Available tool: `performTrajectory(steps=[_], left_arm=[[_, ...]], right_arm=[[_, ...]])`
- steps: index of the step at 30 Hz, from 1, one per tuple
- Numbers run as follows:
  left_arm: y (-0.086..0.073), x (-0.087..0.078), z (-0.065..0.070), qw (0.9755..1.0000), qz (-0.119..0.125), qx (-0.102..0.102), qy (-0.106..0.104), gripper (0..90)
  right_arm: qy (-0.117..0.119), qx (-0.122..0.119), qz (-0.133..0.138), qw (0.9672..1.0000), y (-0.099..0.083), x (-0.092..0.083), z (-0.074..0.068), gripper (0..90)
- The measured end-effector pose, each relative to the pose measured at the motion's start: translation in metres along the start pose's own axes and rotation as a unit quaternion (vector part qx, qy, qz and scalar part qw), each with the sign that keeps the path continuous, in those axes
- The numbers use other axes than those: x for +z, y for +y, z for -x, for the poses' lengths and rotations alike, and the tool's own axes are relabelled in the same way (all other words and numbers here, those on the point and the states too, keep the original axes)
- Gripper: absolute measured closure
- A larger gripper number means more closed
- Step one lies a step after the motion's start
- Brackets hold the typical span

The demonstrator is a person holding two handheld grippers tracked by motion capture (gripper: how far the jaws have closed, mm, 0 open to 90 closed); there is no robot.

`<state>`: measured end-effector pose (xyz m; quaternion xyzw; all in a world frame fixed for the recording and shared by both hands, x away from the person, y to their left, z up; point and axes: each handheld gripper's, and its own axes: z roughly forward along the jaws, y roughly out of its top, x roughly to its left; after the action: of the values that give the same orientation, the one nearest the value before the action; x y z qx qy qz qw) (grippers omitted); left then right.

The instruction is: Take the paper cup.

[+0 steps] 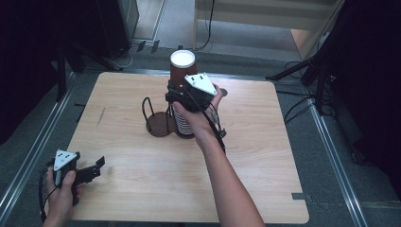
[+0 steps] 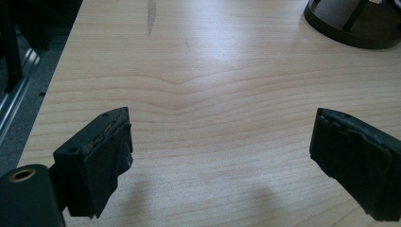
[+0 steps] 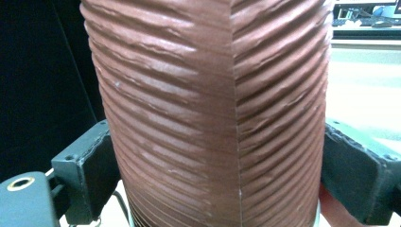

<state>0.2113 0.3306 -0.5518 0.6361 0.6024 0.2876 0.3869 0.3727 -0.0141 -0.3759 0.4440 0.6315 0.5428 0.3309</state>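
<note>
A ribbed brown paper cup (image 1: 182, 66) (image 3: 213, 94) stands upside down, white base up, atop a stack of like cups (image 1: 184, 124). The stack sits in a black wire holder (image 1: 158, 124) on the wooden table (image 1: 246, 156). My right gripper (image 1: 176, 94) (image 3: 217, 175) is shut on the top cup, one pad on each side of its wall. My left gripper (image 1: 97, 168) (image 2: 222, 151) rests low over the table's near-left corner, open, with only bare wood between its fingers. The holder's round base (image 2: 352, 28) lies far ahead of it.
A small dark round spot (image 1: 223, 92) shows on the table just right of the cups. Metal rails (image 1: 331, 142) run along both sides of the table. Black stands and cables (image 1: 307, 71) crowd the floor at the back.
</note>
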Motion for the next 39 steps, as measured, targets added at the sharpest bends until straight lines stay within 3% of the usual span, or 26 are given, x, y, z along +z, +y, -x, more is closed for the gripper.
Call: performTrajectory(steps=[5,16,30,39], left_arm=[[0.0,0.0,0.0,1.0,0.001,0.0,0.001,7.3],[0.0,0.0,0.001,1.0,0.003,0.002,-0.001,7.3],[0.0,0.0,0.0,1.0,0.005,0.001,-0.002,7.3],[0.0,0.0,0.001,1.0,0.004,0.003,-0.001,7.3]], right_arm=[[0.0,0.004,0.012,0.9999,0.005,-0.001,0.0,9.3],[0.008,0.021,0.03,0.9993,0.034,-0.007,-0.001,10.3],[0.007,0.024,0.056,0.9981,0.065,-0.011,-0.004,10.3],[-0.002,0.036,0.076,0.9965,0.077,-0.022,0.01,10.3]])
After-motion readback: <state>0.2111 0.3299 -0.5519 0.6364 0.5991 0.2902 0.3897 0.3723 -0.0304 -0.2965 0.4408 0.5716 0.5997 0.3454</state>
